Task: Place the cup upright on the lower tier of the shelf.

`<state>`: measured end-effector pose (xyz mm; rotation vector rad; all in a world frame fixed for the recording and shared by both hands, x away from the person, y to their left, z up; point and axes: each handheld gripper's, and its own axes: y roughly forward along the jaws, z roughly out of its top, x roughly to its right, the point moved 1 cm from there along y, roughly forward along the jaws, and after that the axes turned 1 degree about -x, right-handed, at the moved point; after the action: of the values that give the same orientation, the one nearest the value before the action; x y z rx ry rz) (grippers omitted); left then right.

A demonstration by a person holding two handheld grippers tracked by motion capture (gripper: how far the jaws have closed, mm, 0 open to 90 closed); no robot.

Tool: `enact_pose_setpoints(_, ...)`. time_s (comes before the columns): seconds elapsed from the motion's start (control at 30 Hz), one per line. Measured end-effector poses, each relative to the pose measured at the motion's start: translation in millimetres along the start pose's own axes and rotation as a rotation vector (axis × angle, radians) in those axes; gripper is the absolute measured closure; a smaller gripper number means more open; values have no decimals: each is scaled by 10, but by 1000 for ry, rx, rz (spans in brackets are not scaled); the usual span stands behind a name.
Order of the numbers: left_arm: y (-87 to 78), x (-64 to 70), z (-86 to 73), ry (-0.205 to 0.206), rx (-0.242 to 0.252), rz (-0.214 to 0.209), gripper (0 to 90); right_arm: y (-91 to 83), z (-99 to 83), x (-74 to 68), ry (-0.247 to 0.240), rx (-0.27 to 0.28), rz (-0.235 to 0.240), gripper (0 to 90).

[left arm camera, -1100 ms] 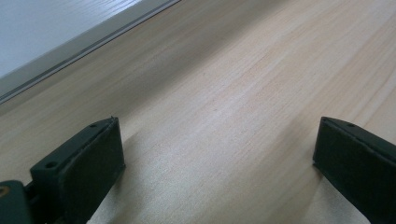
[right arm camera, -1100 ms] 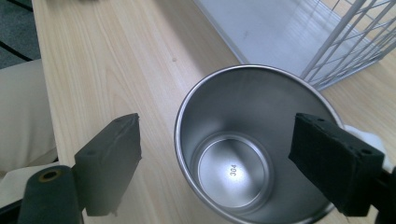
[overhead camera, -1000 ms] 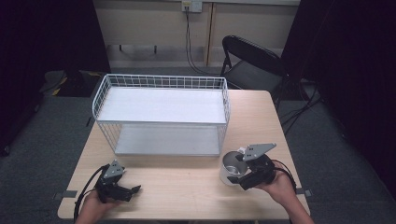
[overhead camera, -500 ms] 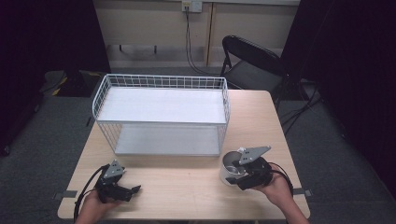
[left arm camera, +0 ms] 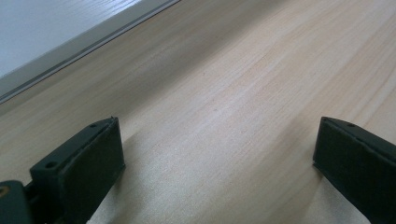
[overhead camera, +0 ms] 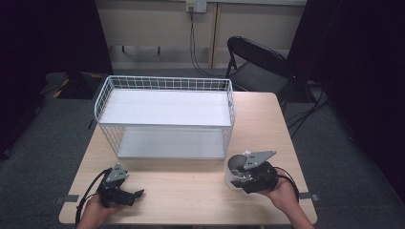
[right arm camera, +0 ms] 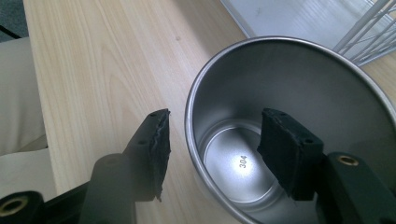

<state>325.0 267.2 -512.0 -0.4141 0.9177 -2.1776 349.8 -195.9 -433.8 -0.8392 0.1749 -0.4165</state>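
Down at the near right of the light wooden counter [overhead camera: 191, 191]: a round, shiny stainless-steel cup [right arm camera: 299, 135], upright, mouth open to the top, just in front of the right end of the white wire two-tier rack [overhead camera: 165, 119]. Smooth brushed inside wall, thin rolled rim, flat bottom stamped "304"; nothing inside. Seen from above as a pale cylinder [overhead camera: 235, 171], near the rack's lower shelf but apart from it.

Right gripper [right arm camera: 212, 140] straddling the cup's wall: one black jaw outside the rim over the wood, the other inside the cup, down toward the bottom. Jaws apart, a clear gap between the outer pad and the rim; inner pad close to the wall, contact not certain. Held from the near edge by the right hand [overhead camera: 282, 193], grey three-cornered plate on top, cable trailing behind.

Left gripper [overhead camera: 119, 188] at the near left, well apart from the cup, low over the counter in the left hand [overhead camera: 102, 205]. Jaws wide apart with nothing but bare wood grain between them; pale edge of the rack's bottom shelf [left arm camera: 56, 32] at the upper left of the left gripper view.

Beyond the counter, a black folding chair [overhead camera: 255, 62] on grey carpet, dark cables hanging from a wall socket.
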Motion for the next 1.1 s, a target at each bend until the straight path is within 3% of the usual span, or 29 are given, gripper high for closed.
enact_pose_setpoints(0.33, -1, 1, 0, -2, 1, 0, 11, 38, -7, -27, -21, -25, 3, 463)
enact_pose_setpoints(0.67, -1, 0, 1, -2, 1, 0, 11, 62, -3, -46, -46, -51, 17, 611)
enact_pose_setpoints(0.97, -1, 1, 1, -1, 1, 0, 10, 68, 19, -68, -75, -47, -2, 789)
enact_pose_setpoints(1.1, -1, 1, 1, -2, 1, 0, 10, 73, 23, -78, -74, -47, -13, 799)
